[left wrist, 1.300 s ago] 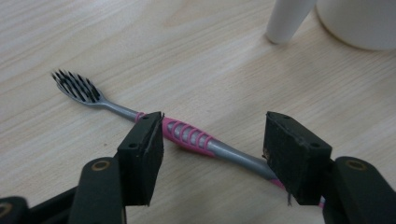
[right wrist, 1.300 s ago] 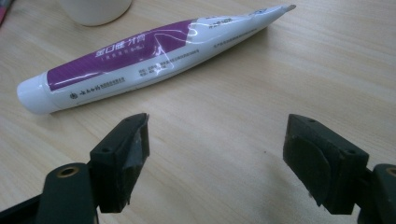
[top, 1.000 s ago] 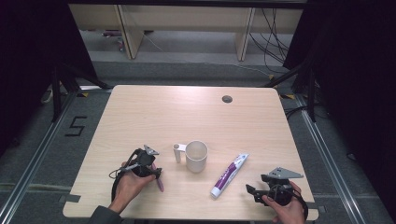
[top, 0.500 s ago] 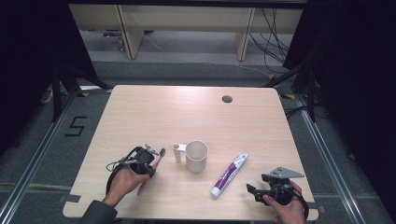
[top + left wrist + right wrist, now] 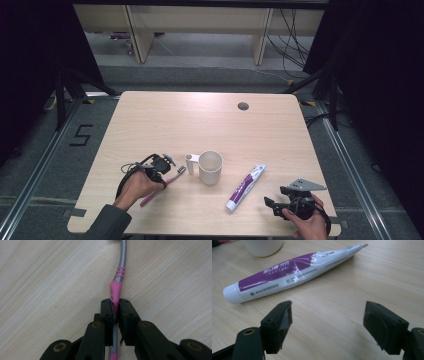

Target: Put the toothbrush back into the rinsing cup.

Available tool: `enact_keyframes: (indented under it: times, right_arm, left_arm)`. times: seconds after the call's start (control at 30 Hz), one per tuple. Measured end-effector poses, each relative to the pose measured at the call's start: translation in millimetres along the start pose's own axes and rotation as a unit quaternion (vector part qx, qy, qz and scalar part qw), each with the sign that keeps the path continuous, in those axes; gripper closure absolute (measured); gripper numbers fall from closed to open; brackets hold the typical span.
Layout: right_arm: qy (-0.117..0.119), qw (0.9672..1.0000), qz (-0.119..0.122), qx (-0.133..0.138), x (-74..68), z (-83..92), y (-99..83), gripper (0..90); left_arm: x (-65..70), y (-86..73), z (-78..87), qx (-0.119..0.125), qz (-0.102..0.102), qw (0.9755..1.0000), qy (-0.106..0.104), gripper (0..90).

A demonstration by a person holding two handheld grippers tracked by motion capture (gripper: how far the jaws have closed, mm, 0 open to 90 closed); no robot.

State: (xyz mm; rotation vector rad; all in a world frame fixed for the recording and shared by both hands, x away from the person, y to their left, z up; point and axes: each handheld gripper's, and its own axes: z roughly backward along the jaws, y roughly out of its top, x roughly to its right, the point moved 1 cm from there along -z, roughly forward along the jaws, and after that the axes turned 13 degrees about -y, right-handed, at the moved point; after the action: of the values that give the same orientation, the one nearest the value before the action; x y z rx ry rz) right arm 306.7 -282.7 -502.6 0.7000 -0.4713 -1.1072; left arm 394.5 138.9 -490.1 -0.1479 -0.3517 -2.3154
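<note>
Three small things and two hand-held grippers on one surface [image 5: 150,115].
One pink toothbrush [image 5: 161,185], one white mug [image 5: 210,167], one purple-and-white toothpaste tube [image 5: 245,186]; one left hand-held gripper [image 5: 159,176], one right hand-held gripper [image 5: 272,204].

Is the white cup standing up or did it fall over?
Standing up. The white cup sits on its base on the wooden table, its round open mouth facing up.

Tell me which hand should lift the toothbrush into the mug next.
Left. Its tongs are already clamped on the pink toothbrush beside the mug; the right tongs stand open by the toothpaste tube.
</note>
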Motion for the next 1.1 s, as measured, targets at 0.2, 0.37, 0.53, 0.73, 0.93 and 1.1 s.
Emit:
enact_keyframes:
  times: [0.2, 0.37, 0.53, 0.73, 0.93, 1.1]
  right_arm:
    - [0.004, 1.0000, -0.003, 0.002, -1.2, -0.6, -0.1, 24.3]
    - [0.000, 1.0000, -0.003, 0.006, -0.8, 0.1, 0.1, 24.4]
    - [-0.003, 1.0000, 0.000, 0.005, 0.1, 0.8, 0.0, 24.5]
    - [0.004, 0.9998, -0.018, -0.001, -2.1, 0.6, -0.5, 24.5]
    - [0.005, 0.9999, -0.012, 0.006, 0.9, -0.2, -0.3, 24.6]
    - [0.003, 0.9999, -0.012, 0.006, 0.9, -0.2, -0.3, 24.6]
  left_arm:
    - [-6.4, -0.1, 2.0, -0.001, 0.011, 0.9999, 0.000, 82.4]
    - [-9.4, -1.9, 12.1, 0.011, 0.007, 0.9999, -0.003, 82.7]
    - [-12.0, -5.2, 23.1, 0.032, 0.002, 0.9995, -0.008, 82.8]
    - [-10.9, -8.2, 44.6, 0.091, -0.012, 0.9957, -0.014, 82.8]
    - [-8.2, -12.3, 71.4, 0.204, -0.025, 0.9784, -0.025, 82.8]
    - [-3.9, -12.7, 73.1, 0.257, -0.020, 0.9661, -0.013, 82.6]
